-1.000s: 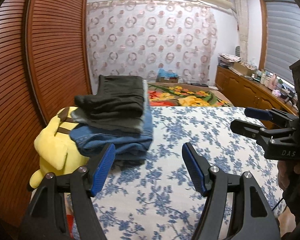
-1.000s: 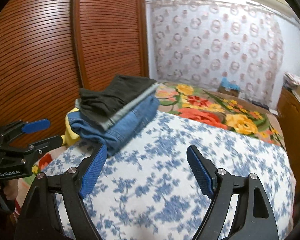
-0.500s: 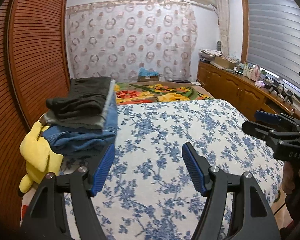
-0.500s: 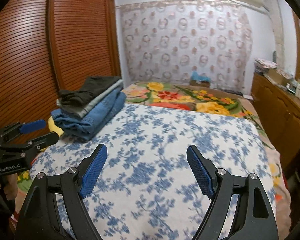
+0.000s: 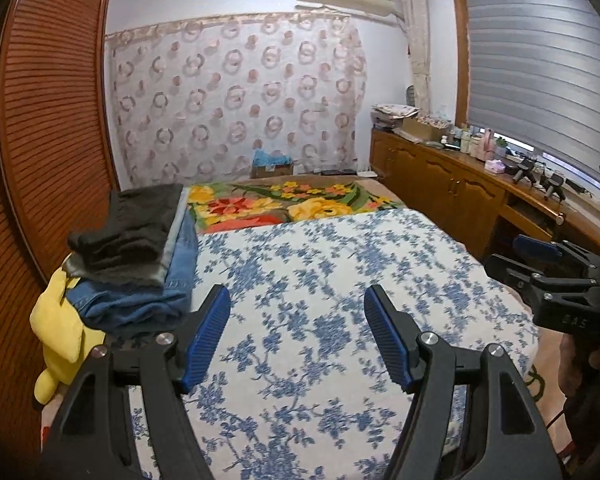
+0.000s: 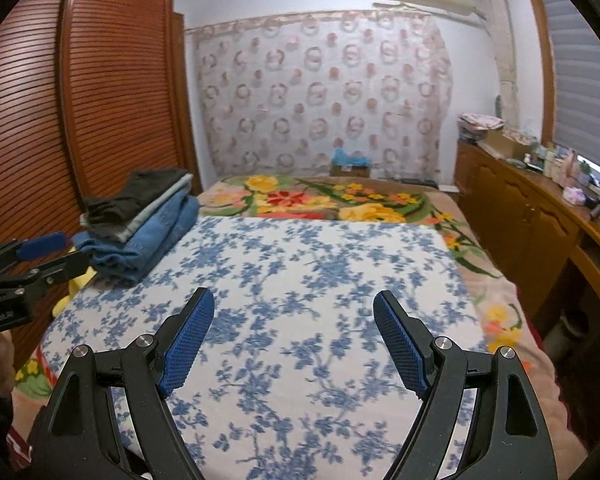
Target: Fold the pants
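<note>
1. Two grippers are over the bed, and neither holds anything: the left gripper (image 5: 296, 336) has its blue pads spread wide with only bedspread showing between them, and the right gripper (image 6: 290, 340) stands just as wide and just as empty.
2. A stack of folded pants (image 5: 140, 248) sits at the left edge of the bed, next to the slatted wardrobe (image 5: 48, 140). Dark pairs lie on top, a grey layer under them, and blue jeans (image 6: 148, 236) at the bottom. Placed there, the stack probably serves as the finished pile, kept off the working area.
3. A yellow plush toy (image 5: 58, 332) is wedged between the stack and the bed's edge, touching the jeans.
4. The blue-flowered bedspread (image 5: 340, 280) lies flat and bare in the middle, likely left free as a folding surface. A bright floral blanket (image 6: 320, 200) covers the far end.
5. No unfolded pants show in either view; whether more wait outside the frame cannot be told.
6. Both grippers point slightly downward across the bed, a fair posture for someone between items, not reaching for one.
</note>
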Available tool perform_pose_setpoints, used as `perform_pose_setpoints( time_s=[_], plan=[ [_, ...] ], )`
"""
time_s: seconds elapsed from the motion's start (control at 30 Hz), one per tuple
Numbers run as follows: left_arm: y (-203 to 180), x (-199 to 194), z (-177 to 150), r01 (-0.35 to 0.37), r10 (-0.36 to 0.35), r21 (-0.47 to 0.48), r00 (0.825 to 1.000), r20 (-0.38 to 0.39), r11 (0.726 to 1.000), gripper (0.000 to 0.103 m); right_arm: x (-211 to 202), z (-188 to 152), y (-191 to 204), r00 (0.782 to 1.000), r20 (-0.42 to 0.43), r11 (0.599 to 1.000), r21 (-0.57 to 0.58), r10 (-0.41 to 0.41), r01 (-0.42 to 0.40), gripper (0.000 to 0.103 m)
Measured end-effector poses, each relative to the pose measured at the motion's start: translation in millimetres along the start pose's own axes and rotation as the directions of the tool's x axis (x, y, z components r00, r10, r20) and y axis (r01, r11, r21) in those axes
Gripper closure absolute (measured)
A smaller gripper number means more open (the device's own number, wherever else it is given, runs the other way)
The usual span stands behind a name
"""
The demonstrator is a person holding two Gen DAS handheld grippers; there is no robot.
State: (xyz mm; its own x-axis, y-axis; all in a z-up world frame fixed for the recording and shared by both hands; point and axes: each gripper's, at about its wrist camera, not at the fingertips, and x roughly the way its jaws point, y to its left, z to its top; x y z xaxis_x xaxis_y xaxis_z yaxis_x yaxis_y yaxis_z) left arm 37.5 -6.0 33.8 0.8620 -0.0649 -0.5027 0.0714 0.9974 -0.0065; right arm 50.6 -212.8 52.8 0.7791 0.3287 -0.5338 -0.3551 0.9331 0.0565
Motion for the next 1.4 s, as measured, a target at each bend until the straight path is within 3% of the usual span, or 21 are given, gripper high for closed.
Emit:
perform_pose_setpoints(
  time_s=[0.27, 0.77, 1.4],
  plan=[
    [-13, -16, 17, 0.013, -0.013, 0.001, 0.999, 0.037, 1.000, 0.033, -20, 10, -8, 0.998, 0.035, 0.999, 0.011, -0.043, 0.043, 0.019],
    [-3, -47, 33, -0.032, 0.034, -0.015, 0.992, 0.118, 0.999, 0.033, -48, 32, 0, 0.992, 0.123, 0.999, 0.020, -0.037, 0.034, 0.019],
    [9, -52, 27, -0.059, 0.062, -0.030, 0.991, 0.117, 0.998, 0.033, -60, 37, 3, 0.987, 0.155, 0.999, 0.021, -0.051, 0.048, 0.019]
  ],
)
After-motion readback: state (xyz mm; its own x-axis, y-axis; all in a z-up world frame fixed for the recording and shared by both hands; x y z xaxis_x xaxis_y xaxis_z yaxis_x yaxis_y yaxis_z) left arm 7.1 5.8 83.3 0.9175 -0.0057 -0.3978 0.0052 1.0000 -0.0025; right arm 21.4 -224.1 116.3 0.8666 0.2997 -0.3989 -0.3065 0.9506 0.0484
